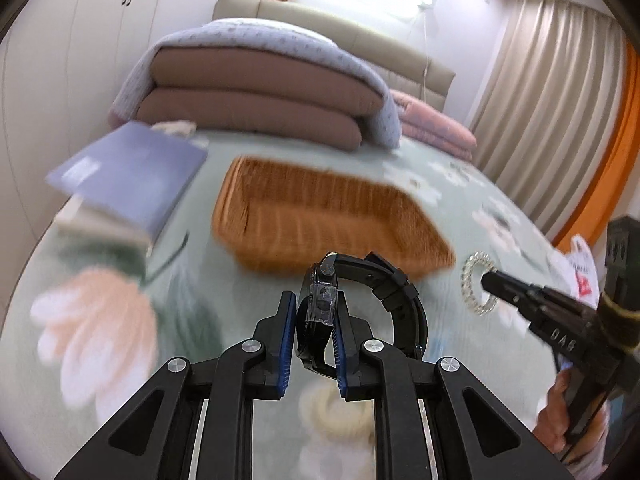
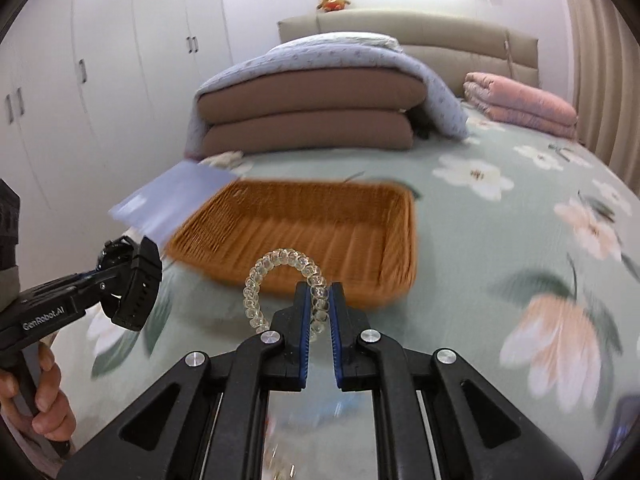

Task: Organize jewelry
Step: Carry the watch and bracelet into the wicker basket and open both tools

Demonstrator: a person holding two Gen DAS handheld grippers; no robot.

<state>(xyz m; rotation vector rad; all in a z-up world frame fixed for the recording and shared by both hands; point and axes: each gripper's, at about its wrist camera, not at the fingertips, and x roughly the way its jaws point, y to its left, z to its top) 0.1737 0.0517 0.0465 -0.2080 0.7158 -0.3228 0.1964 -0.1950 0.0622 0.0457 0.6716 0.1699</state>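
A black wristwatch (image 1: 320, 312) is clamped by its case between the blue pads of the left gripper (image 1: 316, 320), its strap looping up and off to the right, clear of the bedspread (image 1: 460, 208). A bracelet of clear beads (image 2: 280, 276) is pinched at one side by the right gripper (image 2: 319, 308), whose jaws are closed on it so the rest of the loop arches up and to the left in the air. Both pieces hang above the near part of the bed, just in front of a shallow woven basket (image 2: 360, 232) that sits on the floral, pale green bedspread toward its middle; nothing can be made out inside the basket, which is blurred. A lilac-blue flat booklet or folder (image 1: 132, 176) lies just beside the basket's left edge. Behind the basket, toward the head of the bed, a stack of folded brown quilts under a lavender cover (image 2: 320, 92) rests, with a folded pink blanket (image 2: 520, 104) at the far right corner. A person's hand (image 2: 44, 392) grips the left gripper's handle, and another hand (image 1: 560, 412) holds the right one. White wardrobe doors (image 2: 120, 60) stand along the left side.
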